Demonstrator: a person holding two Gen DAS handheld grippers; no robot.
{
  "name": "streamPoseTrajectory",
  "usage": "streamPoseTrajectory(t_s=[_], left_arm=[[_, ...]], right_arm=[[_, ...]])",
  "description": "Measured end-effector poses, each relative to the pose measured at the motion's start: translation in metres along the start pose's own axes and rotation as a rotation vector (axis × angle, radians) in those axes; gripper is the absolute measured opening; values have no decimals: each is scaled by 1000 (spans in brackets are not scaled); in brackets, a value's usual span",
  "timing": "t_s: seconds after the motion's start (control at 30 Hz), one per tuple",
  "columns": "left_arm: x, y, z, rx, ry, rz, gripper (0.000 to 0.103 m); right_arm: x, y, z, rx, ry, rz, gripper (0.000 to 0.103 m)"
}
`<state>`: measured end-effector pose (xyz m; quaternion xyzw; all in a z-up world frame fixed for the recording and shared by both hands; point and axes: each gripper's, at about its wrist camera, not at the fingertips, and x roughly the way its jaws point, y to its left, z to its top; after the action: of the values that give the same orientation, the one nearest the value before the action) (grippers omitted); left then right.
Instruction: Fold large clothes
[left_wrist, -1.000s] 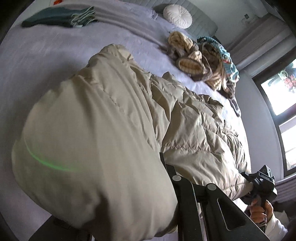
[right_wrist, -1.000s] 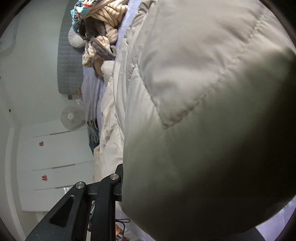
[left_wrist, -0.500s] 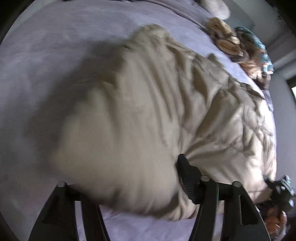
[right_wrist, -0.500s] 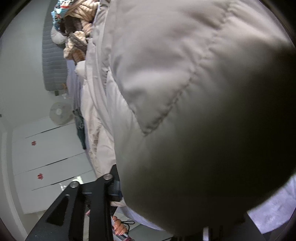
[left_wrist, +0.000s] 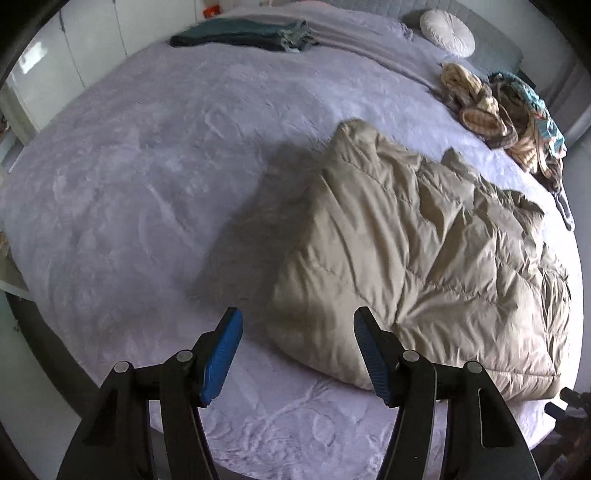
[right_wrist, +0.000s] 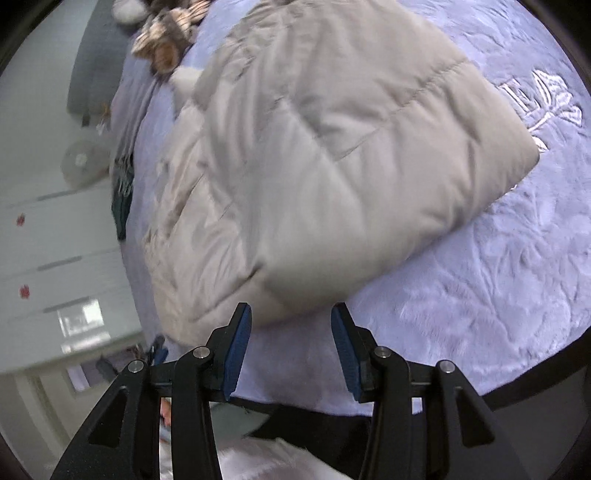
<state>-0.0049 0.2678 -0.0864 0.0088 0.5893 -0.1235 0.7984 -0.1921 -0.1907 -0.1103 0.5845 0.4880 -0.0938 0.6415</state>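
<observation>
Lilac bed (left_wrist: 155, 177) under beige puffer coat (left_wrist: 424, 258); L gripper (left_wrist: 297, 352) & R gripper (right_wrist: 291, 347) just opened, empty.

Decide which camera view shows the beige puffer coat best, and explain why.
The left wrist view: the beige puffer coat appears sharp and nearly whole, folded on the lilac bedspread, with quilting and creases clear. The right wrist view shows the coat close up, blurred, its far end cut off.

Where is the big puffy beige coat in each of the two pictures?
Left wrist view: the coat fills the right half, lying on the bed, just beyond the right fingertip.
Right wrist view: the coat fills the upper middle, above the open fingers.
Shared landmark: the heap of striped clothes past the coat's far end.
</observation>
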Motion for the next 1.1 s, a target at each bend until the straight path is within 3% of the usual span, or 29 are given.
streamPoseTrajectory(t_s=[0.13,0.27,0.43,0.7,0.77,0.8,0.83,0.87,1.1], left_arm=[[24,-25,-3,57,110,1,64],[44,-32,-13,101,207,64,64],[15,-33,-22,55,174,55,64],[-31,-48,-29,132,141,57,64],[-34,-50,-23,154,136,54,64],[-34,-53,-20,163,135,49,71],[-32,-53,-16,177,131,42,96],[-31,-53,-12,194,119,39,103],[-12,-43,27,258,115,18,103]], right_arm=[[3,27,-3,-90,18,-6,50],[0,45,-6,-181,-8,-51,50],[-4,43,-17,-230,-5,-59,50],[6,49,-29,-282,-1,-106,50],[9,59,-30,-302,-20,-122,56],[10,65,-29,-315,-36,-130,58],[13,71,-28,-326,-50,-134,60],[16,75,-27,-328,-57,-136,61],[47,108,-25,-301,-63,-168,63]])
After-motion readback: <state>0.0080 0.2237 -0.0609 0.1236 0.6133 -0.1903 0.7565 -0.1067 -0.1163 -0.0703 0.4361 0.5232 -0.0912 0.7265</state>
